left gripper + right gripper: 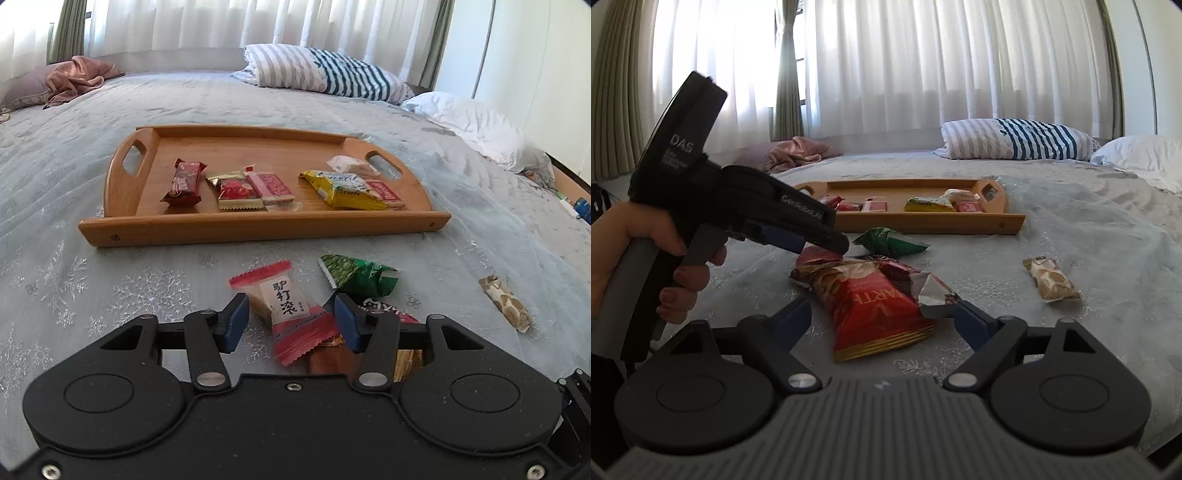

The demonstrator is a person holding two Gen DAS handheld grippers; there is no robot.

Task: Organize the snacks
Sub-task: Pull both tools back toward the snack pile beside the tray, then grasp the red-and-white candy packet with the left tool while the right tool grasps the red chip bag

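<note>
A pink-and-clear sweet wrapper (286,310) with printed characters lay on the bedspread (110,266) between the blue fingers of the left gripper (291,321). The jaws stood apart on either side of it and did not press on it. Just beyond it lay a green packet (356,275), and under the right finger a dark red packet was partly hidden.

The right gripper (882,314) stood with its jaws wide apart around the near end of a large red snack bag (875,306); the pads were clear of it, though a crumpled silver wrapper (932,291) lay against the right finger. A beige nut bar (1052,280) lay well apart to the right.

Farther back stood a wooden tray (258,225) holding a red packet (184,181), a red-and-gold packet (236,192), a pink sweet (271,188), a yellow packet (343,190) and others. A hand (635,243) held the left tool's handle. Striped pillows (325,72) and white curtains (960,74) lay behind.
</note>
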